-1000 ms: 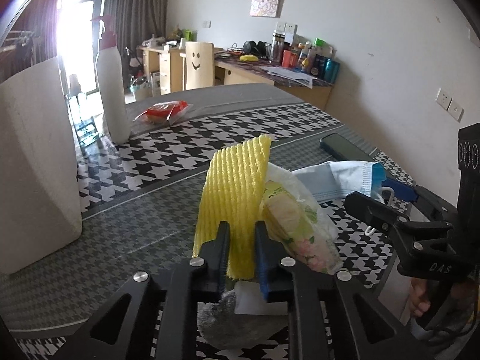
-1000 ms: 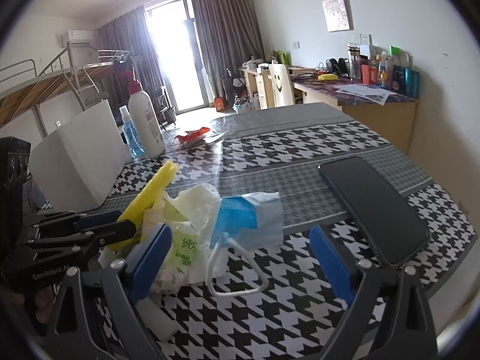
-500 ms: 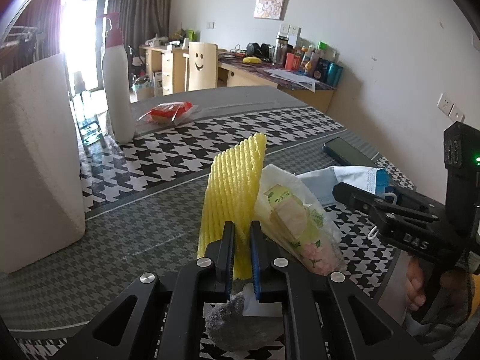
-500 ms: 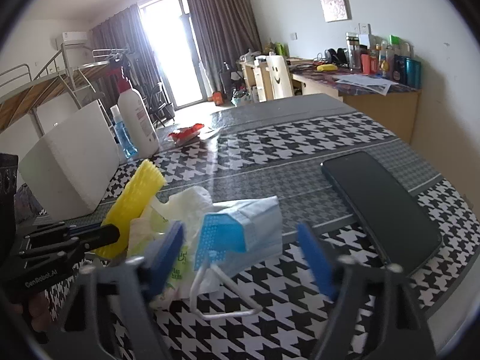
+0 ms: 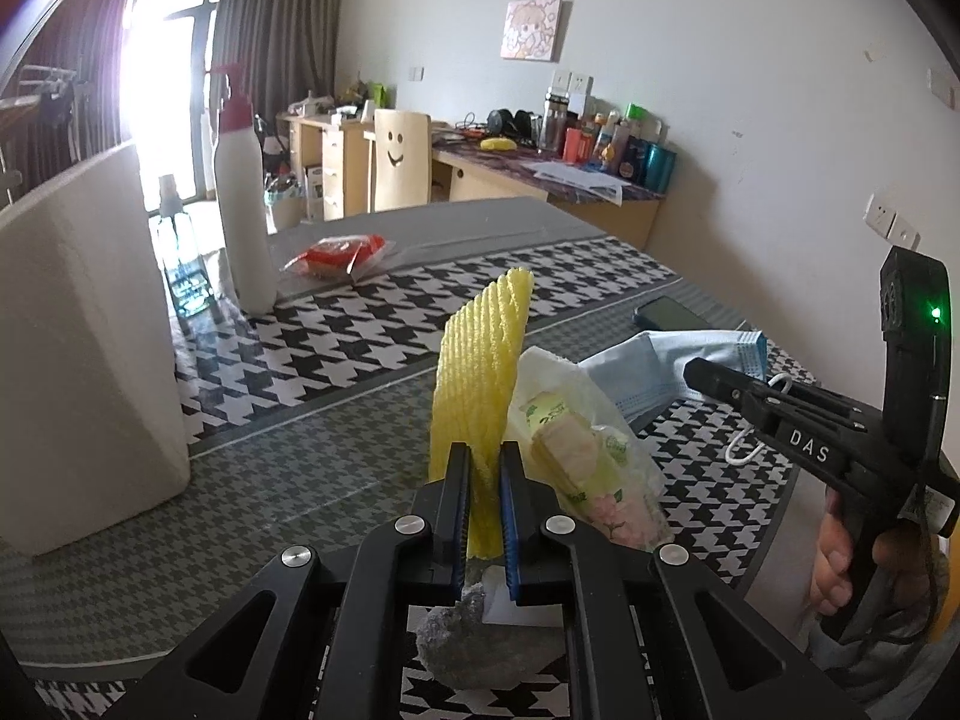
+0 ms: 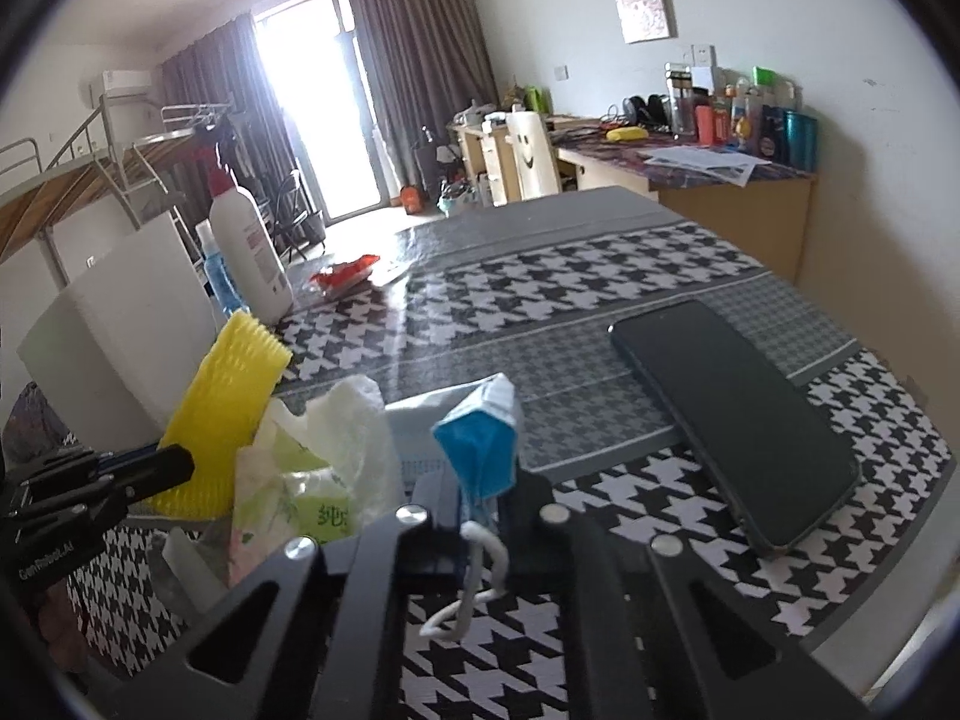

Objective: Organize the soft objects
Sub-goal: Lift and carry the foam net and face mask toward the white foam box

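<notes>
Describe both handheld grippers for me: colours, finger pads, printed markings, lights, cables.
Both are matte black plastic with silver screw heads. The left gripper has blue pads inside its fingers; its side reads partly "GenRobot.AI" in white. The right gripper also has blue pads; its body carries white "DAS" lettering, an upright black module with a green light, and a thin black cable near the bare hand.

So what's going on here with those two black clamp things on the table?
A person is sorting soft items with two handheld grippers. The left gripper is shut on a yellow foam net, held upright. The right gripper is shut on a blue face mask. A tissue pack lies between them on the table.
</notes>
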{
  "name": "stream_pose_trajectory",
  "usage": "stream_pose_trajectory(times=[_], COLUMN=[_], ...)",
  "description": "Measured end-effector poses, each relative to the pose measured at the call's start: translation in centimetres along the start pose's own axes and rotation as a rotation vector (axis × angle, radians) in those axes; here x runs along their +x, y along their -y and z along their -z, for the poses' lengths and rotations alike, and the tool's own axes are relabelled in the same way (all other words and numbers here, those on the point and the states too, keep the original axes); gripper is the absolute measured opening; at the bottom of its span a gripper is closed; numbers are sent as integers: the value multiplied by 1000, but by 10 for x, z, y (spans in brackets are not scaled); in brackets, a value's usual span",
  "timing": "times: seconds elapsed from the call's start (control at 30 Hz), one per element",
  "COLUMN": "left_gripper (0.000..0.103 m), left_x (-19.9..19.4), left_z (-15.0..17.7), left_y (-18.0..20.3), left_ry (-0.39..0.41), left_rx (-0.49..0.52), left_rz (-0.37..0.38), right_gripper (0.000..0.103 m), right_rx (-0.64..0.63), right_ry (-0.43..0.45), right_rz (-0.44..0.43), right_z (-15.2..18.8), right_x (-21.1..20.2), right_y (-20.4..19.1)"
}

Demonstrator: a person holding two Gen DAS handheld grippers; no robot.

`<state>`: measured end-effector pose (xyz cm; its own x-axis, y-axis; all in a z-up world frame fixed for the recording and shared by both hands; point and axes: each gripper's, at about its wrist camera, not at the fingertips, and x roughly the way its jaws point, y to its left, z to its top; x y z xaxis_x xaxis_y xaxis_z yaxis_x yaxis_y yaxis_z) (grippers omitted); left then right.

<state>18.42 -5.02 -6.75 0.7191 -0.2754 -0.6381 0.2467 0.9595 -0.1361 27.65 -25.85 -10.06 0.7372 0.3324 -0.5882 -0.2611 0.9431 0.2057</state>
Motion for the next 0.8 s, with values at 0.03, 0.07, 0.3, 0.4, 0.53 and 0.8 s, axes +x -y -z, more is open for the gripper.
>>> stream_pose_trajectory(times=[0.03,0.07,0.3,0.4,0.53,0.8], left_gripper=[10,10,10,10,10,10], left_x=[-3,-6,-25,-33,-42,-61], left_z=[0,0,-1,-1,-4,-7], left_y=[1,2,2,3,4,1], left_ry=[8,15,56,73,95,137], left_rx=[2,5,11,14,15,17], left_rz=[2,3,6,10,10,-5], right_gripper=[10,10,10,10,10,10], right_rx=[1,6,32,28,16,8], right_ry=[7,17,86,120,164,219], right_rz=[0,2,5,7,11,11], right_z=[-1,-3,-15,-22,-30,-41], right_x=[-2,-5,-25,-36,-48,-62], right_y=[-1,-1,-3,-6,-12,-19])
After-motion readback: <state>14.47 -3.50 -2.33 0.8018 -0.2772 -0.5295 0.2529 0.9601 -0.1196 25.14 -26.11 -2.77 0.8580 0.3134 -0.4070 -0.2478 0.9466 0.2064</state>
